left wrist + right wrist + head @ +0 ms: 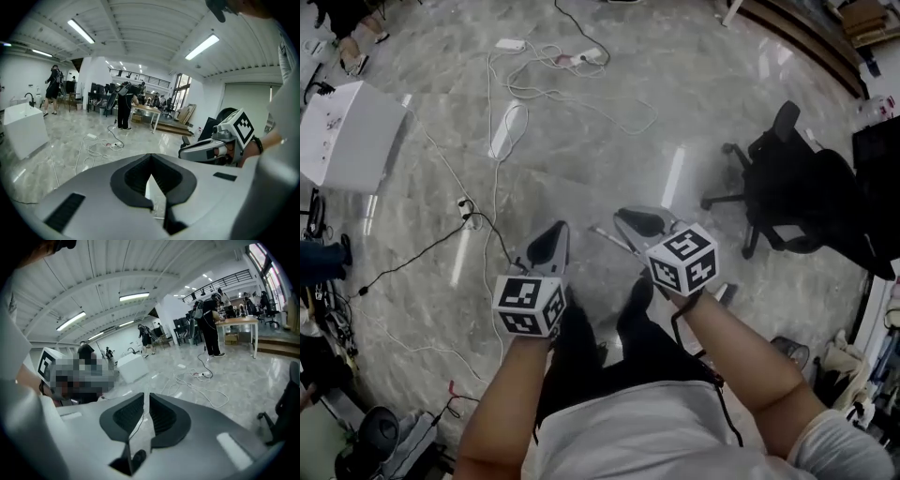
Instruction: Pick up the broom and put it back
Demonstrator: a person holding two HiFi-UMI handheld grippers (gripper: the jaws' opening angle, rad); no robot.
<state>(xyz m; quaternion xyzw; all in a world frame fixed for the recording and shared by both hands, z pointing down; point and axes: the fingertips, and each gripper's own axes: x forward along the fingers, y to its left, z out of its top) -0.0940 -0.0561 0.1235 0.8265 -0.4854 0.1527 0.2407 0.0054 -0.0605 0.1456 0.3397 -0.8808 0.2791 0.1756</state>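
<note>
Left gripper (549,246): jaw tips together, nothing held. Right gripper (639,223): jaws narrowly apart, nothing between. Both are held out ahead, side by side, angled down toward floor (609,141).

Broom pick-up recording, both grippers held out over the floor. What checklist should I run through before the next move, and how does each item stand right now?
1. Broom in view: not ok. None of the three views shows it.
2. Left gripper empty: ok. Its jaw tips are together with nothing between them.
3. Right gripper empty: ok. Its jaws are slightly apart and only floor shows between them.
4. Floor ahead free of trip hazards: not ok. Cables and a power strip lie there.
5. Office chair clear of the right gripper: ok. It stands apart, off to the right.
</note>
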